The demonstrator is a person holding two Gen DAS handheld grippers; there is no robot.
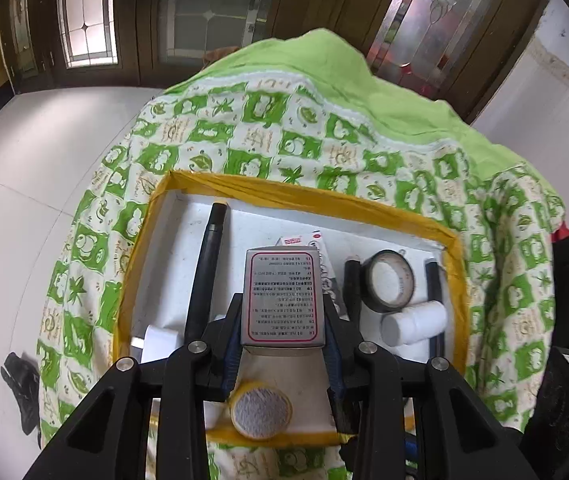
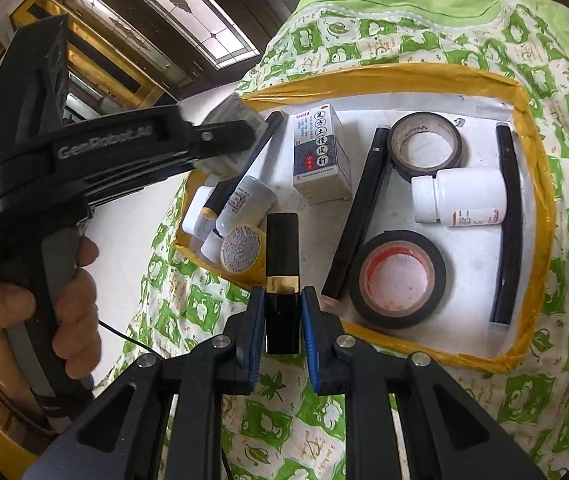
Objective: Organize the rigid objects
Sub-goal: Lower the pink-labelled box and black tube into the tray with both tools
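Note:
My left gripper [image 1: 282, 320] is shut on a silver carton with red-framed print [image 1: 282, 300], held above the white tray edged in yellow tape [image 1: 284, 190]. From the right wrist view the same left gripper [image 2: 228, 136] hangs over the tray's far left corner with that carton [image 2: 236, 114]. My right gripper [image 2: 282, 312] is shut on a black lipstick tube with a gold band [image 2: 282, 256] at the tray's near edge [image 2: 424, 346]. In the tray lie a white medicine box [image 2: 320, 152], two black tape rolls [image 2: 424, 146] [image 2: 398, 278], a white bottle [image 2: 460, 200] and black sticks [image 2: 358, 216].
The tray rests on a green and white patterned cloth [image 2: 212, 308] over a raised surface, with white floor [image 1: 24, 168] around it. Small white bottles [image 2: 244, 200] and a yellow-rimmed round lid [image 2: 240, 250] crowd the tray's left corner. A person's hand [image 2: 64, 300] grips the left handle.

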